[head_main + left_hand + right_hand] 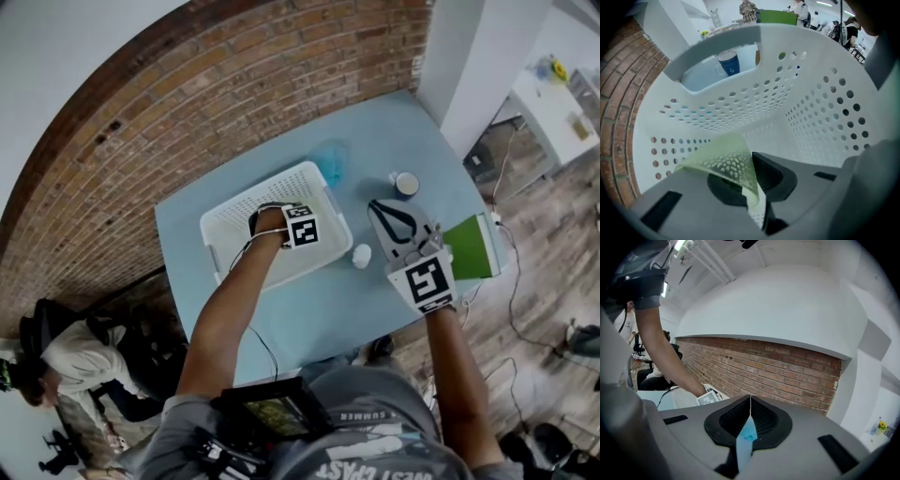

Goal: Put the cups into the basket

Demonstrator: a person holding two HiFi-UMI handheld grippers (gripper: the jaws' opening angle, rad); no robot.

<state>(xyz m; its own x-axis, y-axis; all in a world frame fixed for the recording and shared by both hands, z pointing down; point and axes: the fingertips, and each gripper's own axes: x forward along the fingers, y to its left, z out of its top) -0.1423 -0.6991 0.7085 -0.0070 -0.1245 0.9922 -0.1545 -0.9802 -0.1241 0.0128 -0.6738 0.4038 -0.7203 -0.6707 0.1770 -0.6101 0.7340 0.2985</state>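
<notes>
One pale green cup (723, 161) hangs inside the white basket (820, 122), its wall pinched in the nearly closed left gripper (757, 168); its long axis seems to run down toward the basket floor, mouth direction unclear. Placing is in hand: next, spread the jaws and lift clear. Beside the basket, the right gripper (750, 401) is closed, empty

A grey short-sleeved T-shirt (380, 441) with white block lettering is worn, with a black screen device (275, 412) strapped at the chest. A thin black cable (265, 352) is seen beside the left arm. The grey left gripper (752, 176) and grey right gripper (382, 216) are fitted with black pads and white cubes bearing black square markers.
</notes>
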